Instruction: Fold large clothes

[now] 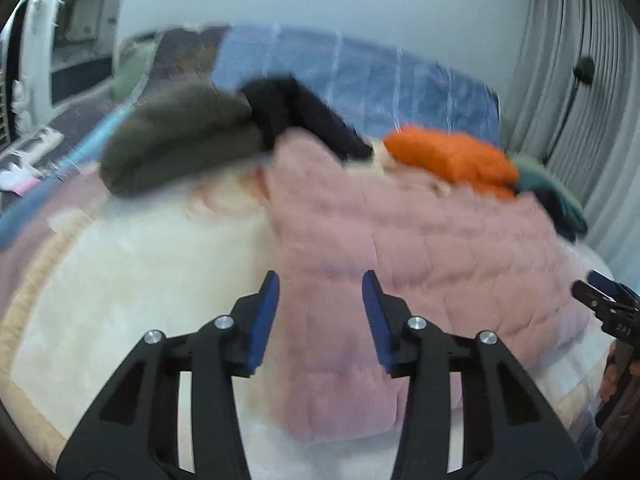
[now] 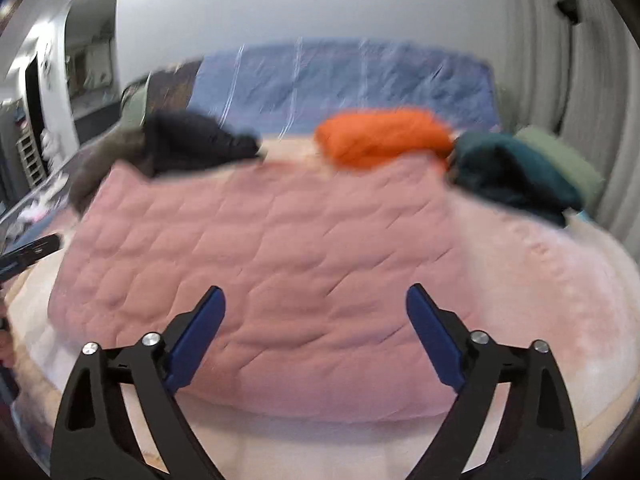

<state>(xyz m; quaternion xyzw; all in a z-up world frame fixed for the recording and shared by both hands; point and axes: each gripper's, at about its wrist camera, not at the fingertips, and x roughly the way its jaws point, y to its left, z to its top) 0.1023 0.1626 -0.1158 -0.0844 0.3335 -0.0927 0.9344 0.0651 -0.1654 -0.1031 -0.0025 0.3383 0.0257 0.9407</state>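
Soft, even indoor light with faint shadows. Both fisheye views bend strongly and go black at the rims. Motion blur smears everything ahead; only the near black gripper arms stay sharp.

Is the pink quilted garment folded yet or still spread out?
Folded, at least partly: the pink quilted garment lies as a thick compact block with rounded edges on the bed. Both grippers, left and right, are open above it.

Left gripper (image 1: 320, 292) gapes above pink quilted garment (image 1: 420, 248).
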